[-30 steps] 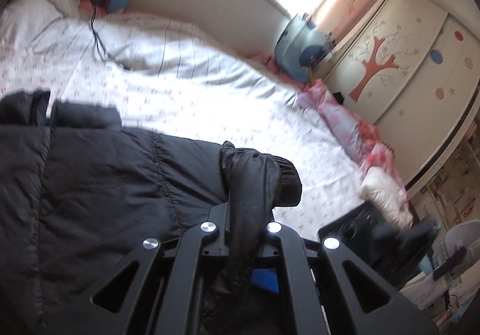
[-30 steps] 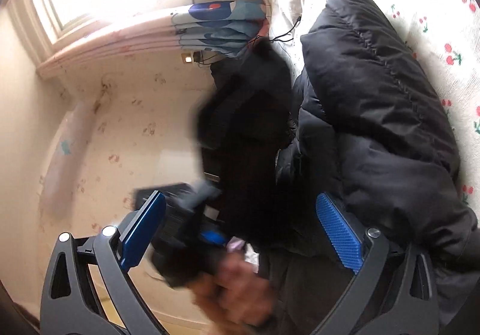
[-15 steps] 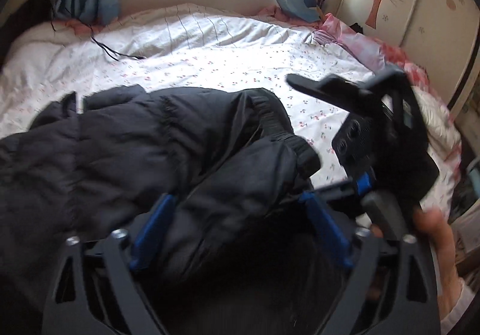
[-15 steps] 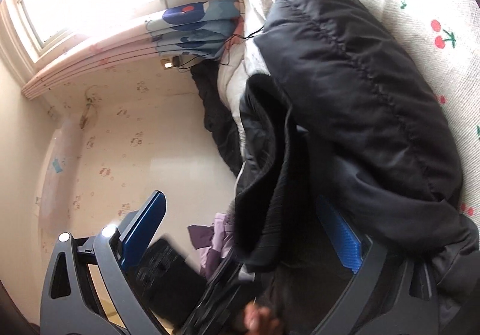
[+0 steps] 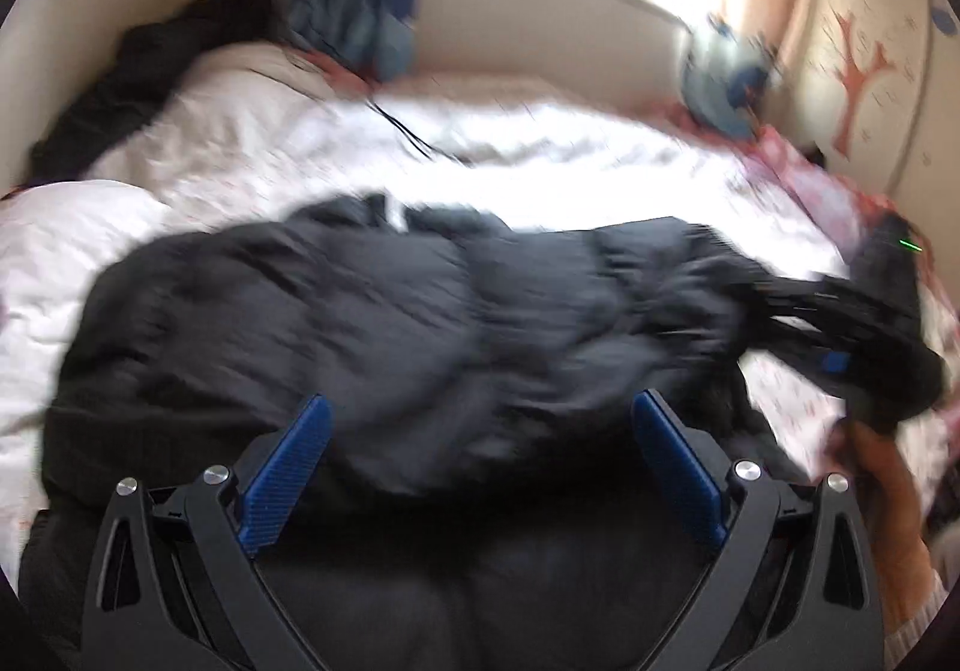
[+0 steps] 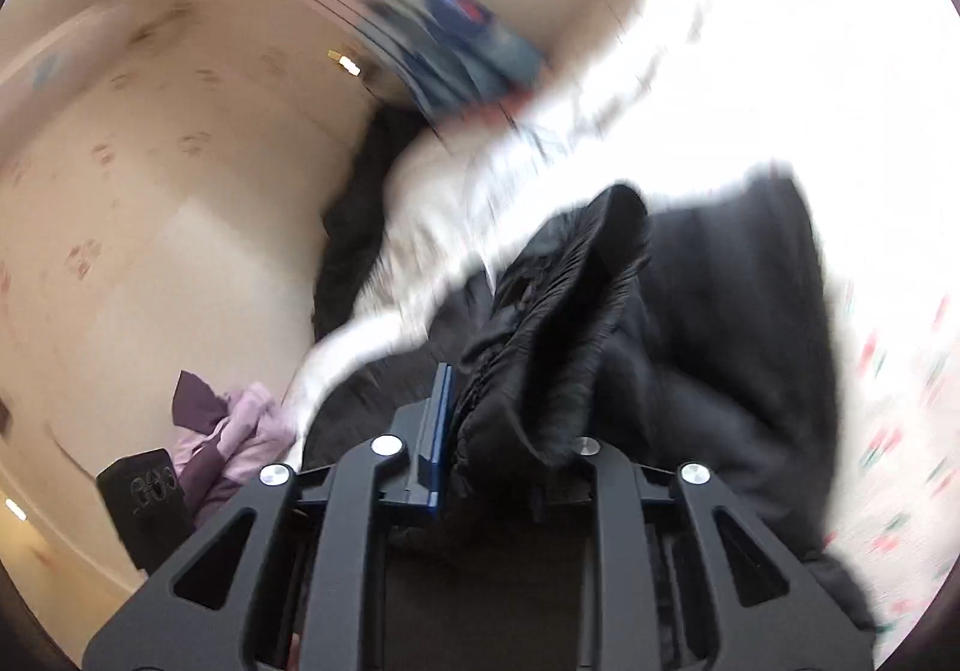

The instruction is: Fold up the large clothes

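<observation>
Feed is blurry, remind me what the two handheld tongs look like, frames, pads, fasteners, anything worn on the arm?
Both tongs share one build: the left tongs and right tongs have matte black frames with triangular cut-outs and round silver fasteners at the pivots. The finger pads are bright blue and ribbed. From the left wrist view, the other unit shows a small green light and a pale sleeve cuff at the wrist.

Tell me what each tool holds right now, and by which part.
The right tool is closing on the ribbed cuff of the black jacket, at a sleeve's end. The left tool stands open above the jacket, holding nothing.
</observation>
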`<state>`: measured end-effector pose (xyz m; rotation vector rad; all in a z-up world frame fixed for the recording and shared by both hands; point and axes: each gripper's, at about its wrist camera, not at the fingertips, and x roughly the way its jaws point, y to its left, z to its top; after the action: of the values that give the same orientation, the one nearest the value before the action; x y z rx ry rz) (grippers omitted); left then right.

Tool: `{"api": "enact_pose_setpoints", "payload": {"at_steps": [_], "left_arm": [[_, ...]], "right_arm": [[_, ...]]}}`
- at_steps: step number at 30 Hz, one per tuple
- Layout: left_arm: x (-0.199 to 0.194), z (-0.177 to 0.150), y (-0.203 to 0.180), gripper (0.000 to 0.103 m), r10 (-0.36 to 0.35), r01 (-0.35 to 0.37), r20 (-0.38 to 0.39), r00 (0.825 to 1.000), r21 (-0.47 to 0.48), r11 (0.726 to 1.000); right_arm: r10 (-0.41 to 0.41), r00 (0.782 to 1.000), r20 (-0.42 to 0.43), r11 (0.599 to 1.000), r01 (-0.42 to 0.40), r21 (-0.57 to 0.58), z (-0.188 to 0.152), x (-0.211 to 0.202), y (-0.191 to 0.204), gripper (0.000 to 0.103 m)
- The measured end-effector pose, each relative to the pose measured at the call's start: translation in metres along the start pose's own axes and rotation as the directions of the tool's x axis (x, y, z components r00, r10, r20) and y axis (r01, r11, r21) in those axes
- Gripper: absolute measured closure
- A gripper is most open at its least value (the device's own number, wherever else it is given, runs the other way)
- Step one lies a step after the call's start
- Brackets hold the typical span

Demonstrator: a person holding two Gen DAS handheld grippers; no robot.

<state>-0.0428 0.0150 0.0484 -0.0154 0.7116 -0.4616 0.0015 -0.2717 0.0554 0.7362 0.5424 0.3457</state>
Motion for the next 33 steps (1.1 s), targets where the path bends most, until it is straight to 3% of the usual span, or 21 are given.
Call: {"api": "enact_pose_setpoints", "payload": {"at_steps": [1, 4, 7, 11, 13, 15, 16, 23, 27, 33], "left_arm": [[-0.003, 0.001, 0.005, 0.007, 0.027, -0.026, 0.024, 0.999, -0.016, 1.0], [-0.004, -0.001, 0.007, 0.007, 0.126, -0.127, 0.058, 0.99, 0.009, 0.992], [0.0, -0.003, -0.004, 0.007, 0.194, -0.199, 0.063, 0.979, 0.095, 0.975], [0.003, -0.005, -0.019, 0.007, 0.223, -0.235, 0.083, 0.971, 0.183, 0.955], [0.004, -0.006, -0.022, 0.007, 0.219, -0.232, 0.083, 0.972, 0.203, 0.951], [0.001, -0.008, -0.023, 0.007, 0.218, -0.231, 0.083, 0.972, 0.215, 0.949], [0.001, -0.008, -0.024, 0.007, 0.221, -0.234, 0.083, 0.972, 0.218, 0.948], [-0.001, -0.008, -0.017, 0.007, 0.218, -0.228, 0.076, 0.973, 0.19, 0.955], [0.0, -0.007, -0.014, 0.007, 0.227, -0.237, 0.073, 0.971, 0.184, 0.954], [0.003, -0.007, -0.005, 0.007, 0.229, -0.234, 0.05, 0.972, 0.147, 0.961]], "right_arm": [[-0.016, 0.998, 0.065, 0.999, 0.019, -0.049, 0.006, -0.016, 0.012, 0.084], [-0.078, 0.988, 0.135, 0.996, 0.083, -0.032, 0.012, -0.037, 0.004, 0.084], [-0.144, 0.981, 0.13, 0.989, 0.138, 0.054, 0.012, -0.039, -0.024, 0.086], [-0.19, 0.979, 0.072, 0.977, 0.182, 0.111, 0.006, -0.027, -0.043, 0.085], [-0.175, 0.984, 0.041, 0.983, 0.172, 0.071, 0.007, -0.017, -0.032, 0.074], [-0.178, 0.984, 0.008, 0.983, 0.177, 0.045, 0.005, -0.008, -0.026, 0.032], [-0.187, 0.982, 0.0, 0.982, 0.187, 0.039, 0.005, -0.004, -0.023, 0.03], [-0.141, 0.987, -0.079, 0.967, 0.154, 0.201, -0.006, 0.001, -0.054, 0.029], [-0.06, 0.993, -0.099, 0.961, 0.084, 0.262, -0.007, 0.003, -0.064, 0.027], [-0.03, 0.985, -0.168, 0.959, 0.076, 0.272, -0.011, 0.018, -0.064, 0.025]]}}
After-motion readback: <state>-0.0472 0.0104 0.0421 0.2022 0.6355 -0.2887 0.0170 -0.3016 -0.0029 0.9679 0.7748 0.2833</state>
